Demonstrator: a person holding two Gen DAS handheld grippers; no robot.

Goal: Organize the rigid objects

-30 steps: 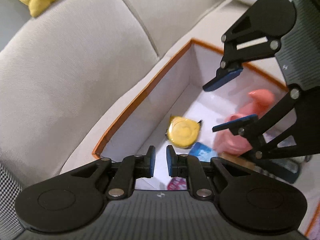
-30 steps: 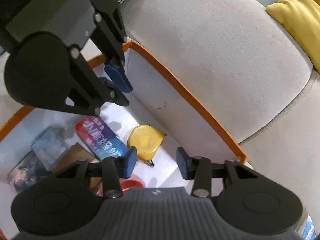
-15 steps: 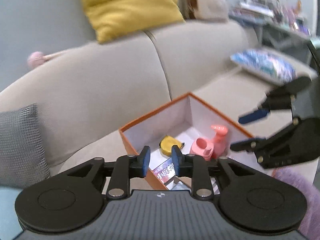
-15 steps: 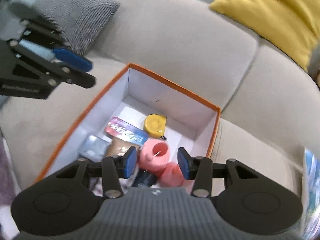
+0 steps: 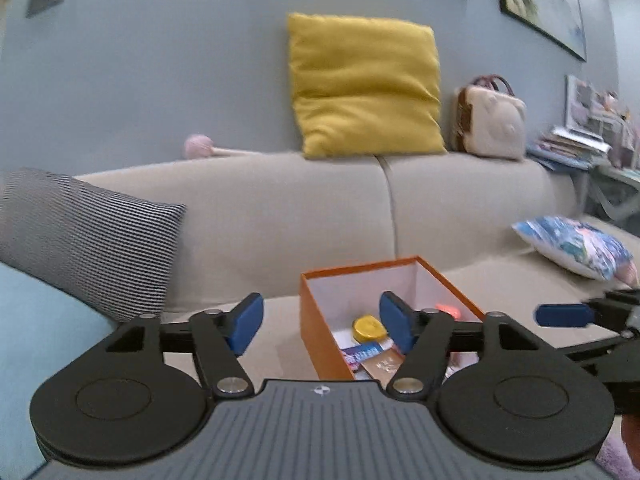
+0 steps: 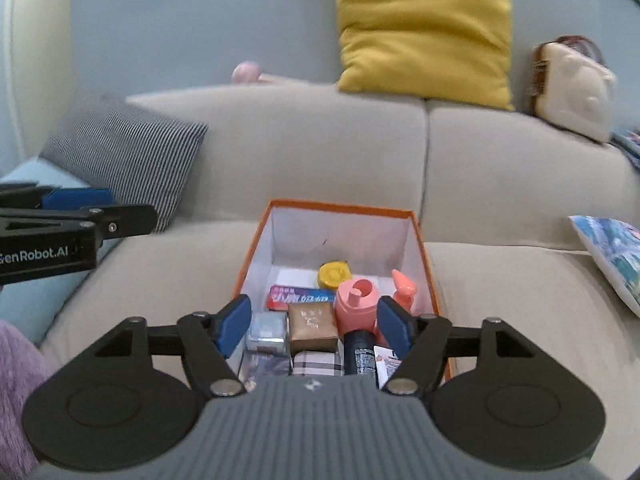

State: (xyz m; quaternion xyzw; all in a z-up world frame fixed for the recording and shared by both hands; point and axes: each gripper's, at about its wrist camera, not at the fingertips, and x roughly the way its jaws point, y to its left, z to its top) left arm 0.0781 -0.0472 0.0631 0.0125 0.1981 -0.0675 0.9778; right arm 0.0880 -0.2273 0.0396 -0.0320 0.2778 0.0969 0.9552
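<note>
An orange-rimmed white box (image 6: 340, 206) sits on the beige sofa seat and also shows in the left wrist view (image 5: 316, 320). It holds several rigid items: a yellow tape measure (image 6: 334, 273), a pink bottle (image 6: 356, 306), a blue and red pack (image 6: 298, 296), a brown packet (image 6: 312, 326) and a black cylinder (image 6: 359, 354). My right gripper (image 6: 316, 326) is open and empty, held back above the box's near end. My left gripper (image 5: 320, 326) is open and empty, left of the box and pulled back from it.
The sofa back carries a yellow cushion (image 5: 364, 88) and a beige bag (image 5: 490, 126). A striped grey cushion (image 6: 120, 152) lies at the left and a blue patterned cushion (image 5: 580, 246) at the right. A purple fluffy fabric (image 6: 16, 380) is at the near left.
Both grippers have pulled up and back out of the box, so the whole sofa now shows. Both have opened wider, the left from nearly shut. Both are empty.
</note>
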